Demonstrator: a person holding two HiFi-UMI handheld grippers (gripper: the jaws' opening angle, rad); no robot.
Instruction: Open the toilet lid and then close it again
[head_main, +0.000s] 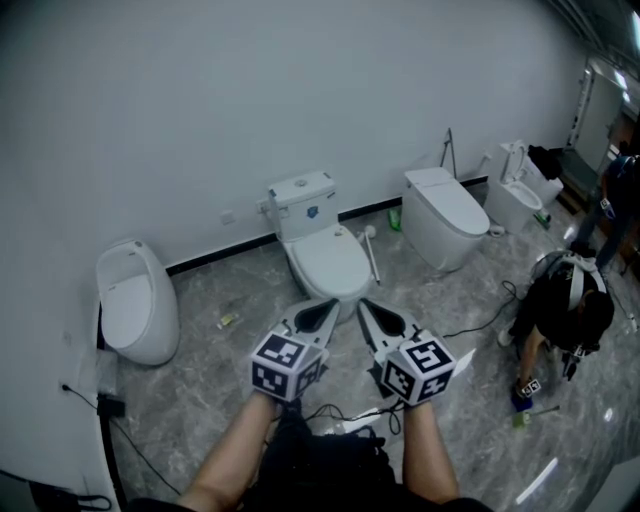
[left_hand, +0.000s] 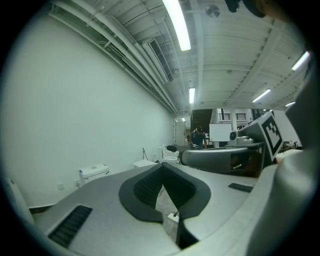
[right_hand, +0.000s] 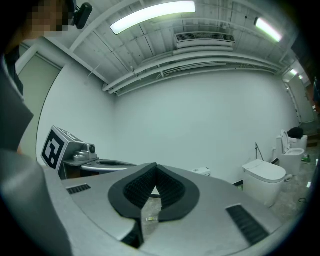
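A white toilet with a tank (head_main: 303, 196) stands against the wall, its lid (head_main: 328, 262) down. In the head view both grippers are held side by side just in front of its bowl, pointing at it without touching it. My left gripper (head_main: 329, 304) is shut with nothing between its fingers, and so is my right gripper (head_main: 362, 304). In the left gripper view the jaws (left_hand: 162, 167) meet at the tips, and the tank (left_hand: 93, 172) shows far off at the left. In the right gripper view the tips (right_hand: 155, 167) are likewise together.
A white urinal-like fixture (head_main: 135, 300) stands at the left, and a tankless toilet (head_main: 445, 215) and another with its lid up (head_main: 520, 190) at the right. A person (head_main: 565, 305) crouches on the grey marble floor at the right. Cables (head_main: 480, 320) trail across the floor.
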